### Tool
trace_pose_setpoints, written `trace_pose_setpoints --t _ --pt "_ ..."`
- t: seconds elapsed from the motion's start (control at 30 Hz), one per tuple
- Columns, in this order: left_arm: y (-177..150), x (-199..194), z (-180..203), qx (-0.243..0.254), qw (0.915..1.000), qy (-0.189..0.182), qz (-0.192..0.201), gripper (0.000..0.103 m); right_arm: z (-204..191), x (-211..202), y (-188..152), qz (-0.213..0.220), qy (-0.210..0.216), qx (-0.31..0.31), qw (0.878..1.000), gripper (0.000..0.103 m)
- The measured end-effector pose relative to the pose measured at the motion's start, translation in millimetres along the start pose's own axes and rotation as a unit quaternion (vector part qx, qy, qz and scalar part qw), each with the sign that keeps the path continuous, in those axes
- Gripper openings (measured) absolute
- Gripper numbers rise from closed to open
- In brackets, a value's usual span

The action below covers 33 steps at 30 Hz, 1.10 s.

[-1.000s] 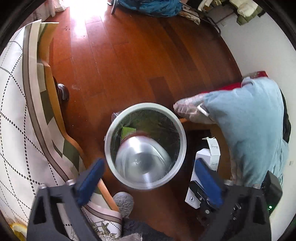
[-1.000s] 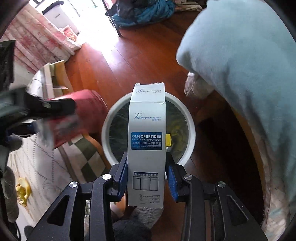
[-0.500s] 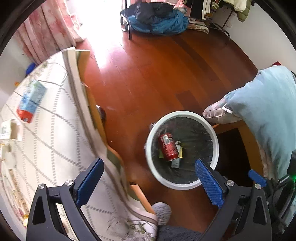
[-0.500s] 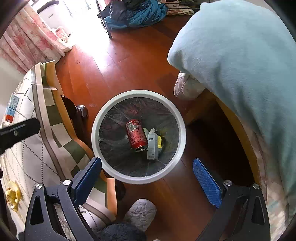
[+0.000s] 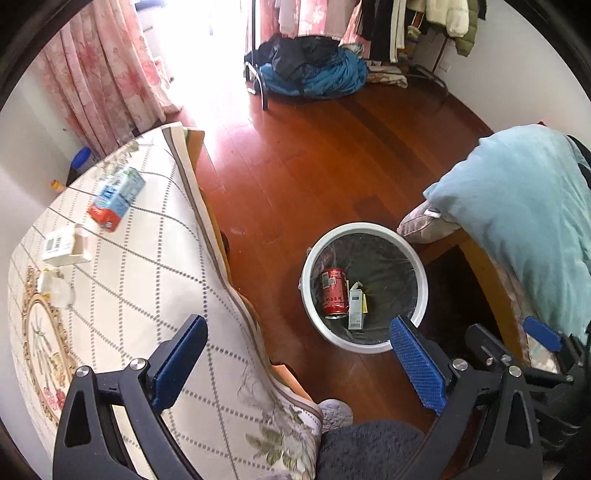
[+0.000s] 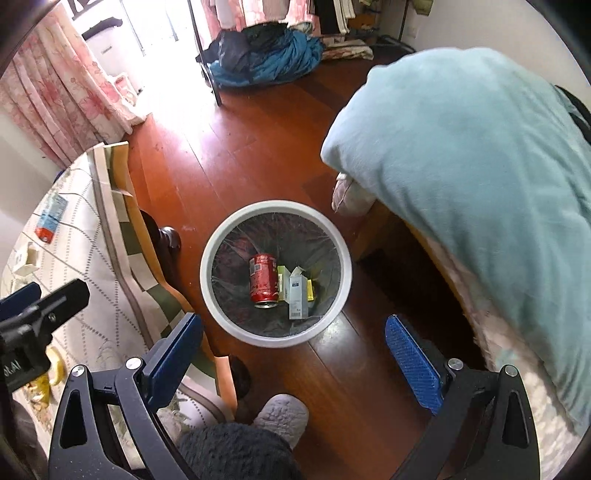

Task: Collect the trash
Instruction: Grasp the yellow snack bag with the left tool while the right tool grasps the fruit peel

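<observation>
Strong daylight comes from the window (image 5: 192, 22) behind, burning white on the floor (image 5: 236, 129). Edges bend and darken; the carton (image 5: 116, 197) looks blurred.

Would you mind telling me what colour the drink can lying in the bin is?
The can is red, with white lettering; the right wrist view shows it best.

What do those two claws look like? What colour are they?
Both look alike. The left claw has a black plastic frame with triangle-shaped cut-outs, silver screws at the joints, and two flat blue fingers with a bumpy, gridded face. The right claw is built the same way: black frame, silver screws, textured blue pads. No cables or sleeves show.
</observation>
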State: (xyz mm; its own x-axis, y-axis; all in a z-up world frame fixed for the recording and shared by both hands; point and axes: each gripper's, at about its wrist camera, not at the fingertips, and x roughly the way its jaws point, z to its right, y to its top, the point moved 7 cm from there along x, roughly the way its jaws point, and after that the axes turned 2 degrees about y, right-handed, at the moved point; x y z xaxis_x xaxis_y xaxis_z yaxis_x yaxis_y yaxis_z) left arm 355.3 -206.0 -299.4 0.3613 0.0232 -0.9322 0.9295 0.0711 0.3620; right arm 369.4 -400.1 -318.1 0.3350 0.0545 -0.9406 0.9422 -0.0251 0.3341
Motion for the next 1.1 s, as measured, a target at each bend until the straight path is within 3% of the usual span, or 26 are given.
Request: trace_pose_setpoints --t 0.4,0.57,0.7,0.9,1.1 --pt "-21.0 -86.1 -14.6 -0.011 0.9977 -0.010 0.066 0.101 -11.7 -110.5 -10.8 0.073 0.018 0.001 0.997 0.100" --pt "-29.5 -116.2 -54.2 -0.057 0.9951 0.006 0.080 0.101 -27.5 -148.3 -13.7 0.096 0.048 0.003 0.994 0.100" --pt "-51.8 -124.2 -107.6 -0.111 0.9898 0.036 0.081 0.101 -65.4 -154.1 -24.5 0.076 0.095 -0.014 0.992 0.100" --pt "-119.6 -99.7 -217.3 -0.200 0.9719 0.118 0.035 0.101 -146.7 -115.0 -55.7 0.008 0.145 -0.075 0.987 0.100" --pt "-199.7 -54.9 -308.3 -0.296 0.9393 0.170 -0.037 0.101 -232.3 -56.1 -90.7 -0.059 0.171 -0.138 0.974 0.100"
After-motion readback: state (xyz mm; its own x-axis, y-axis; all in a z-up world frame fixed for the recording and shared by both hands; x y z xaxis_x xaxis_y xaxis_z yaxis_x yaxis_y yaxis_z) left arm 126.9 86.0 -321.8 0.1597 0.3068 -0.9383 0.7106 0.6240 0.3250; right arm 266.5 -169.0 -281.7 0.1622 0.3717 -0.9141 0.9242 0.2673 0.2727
